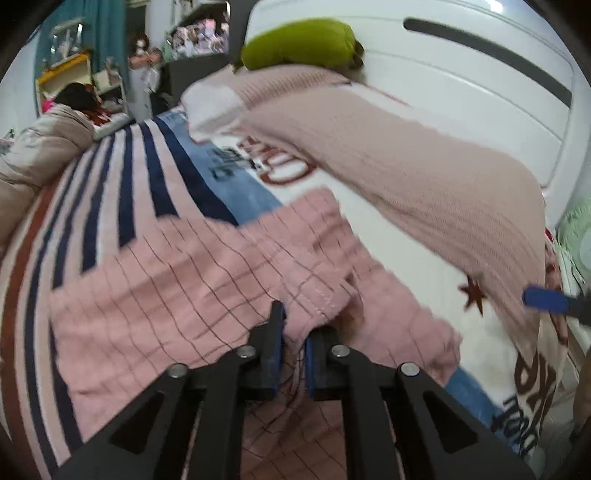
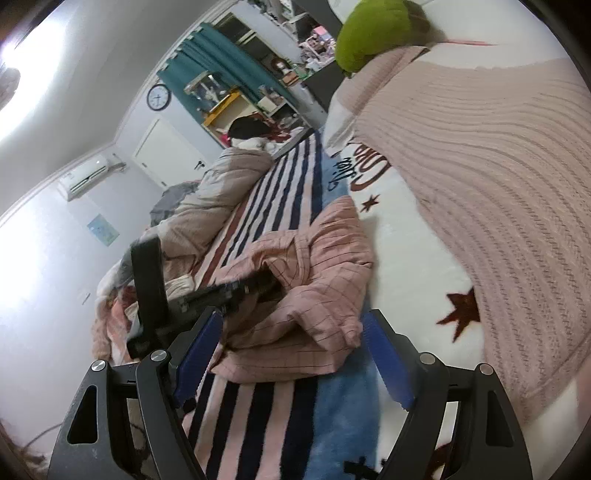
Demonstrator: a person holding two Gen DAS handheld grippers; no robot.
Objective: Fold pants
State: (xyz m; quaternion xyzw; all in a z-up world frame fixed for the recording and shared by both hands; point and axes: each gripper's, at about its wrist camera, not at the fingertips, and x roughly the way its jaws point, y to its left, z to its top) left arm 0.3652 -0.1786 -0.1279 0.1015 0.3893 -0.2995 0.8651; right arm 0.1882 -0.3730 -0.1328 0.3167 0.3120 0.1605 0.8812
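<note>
- My left fingers (image 1: 293,343) are pinched tight on a stitched edge of the pink checked pants (image 1: 207,280); I hold it there, I judge, so I can carry that part over the rest and make the fold.
- In my left view the cloth bunches up between the pads and spreads out toward 10 o'clock, lying on the striped blanket (image 1: 110,177) that covers the bed.
- My right fingers (image 2: 291,354) stand wide with nothing between them, hanging just short of the pants' near corner (image 2: 314,332), probably ready to pin or take it.
- From my right view the pants (image 2: 306,266) sit at about 12 o'clock of the fingers, heaped rather than flat, with my left gripper (image 2: 221,291) buried in a fold at about 11 o'clock.
- A ribbed pink knit throw (image 2: 480,184) lies out at 2 o'clock, and a green pillow (image 2: 373,29) beyond it at 12.
- Hard to make out: the left view is smeared, so whether I hold the waistband or a leg hem I cannot tell.
- The pile hides how the legs lie, and my own gripper frames cover the blanket nearest me.
</note>
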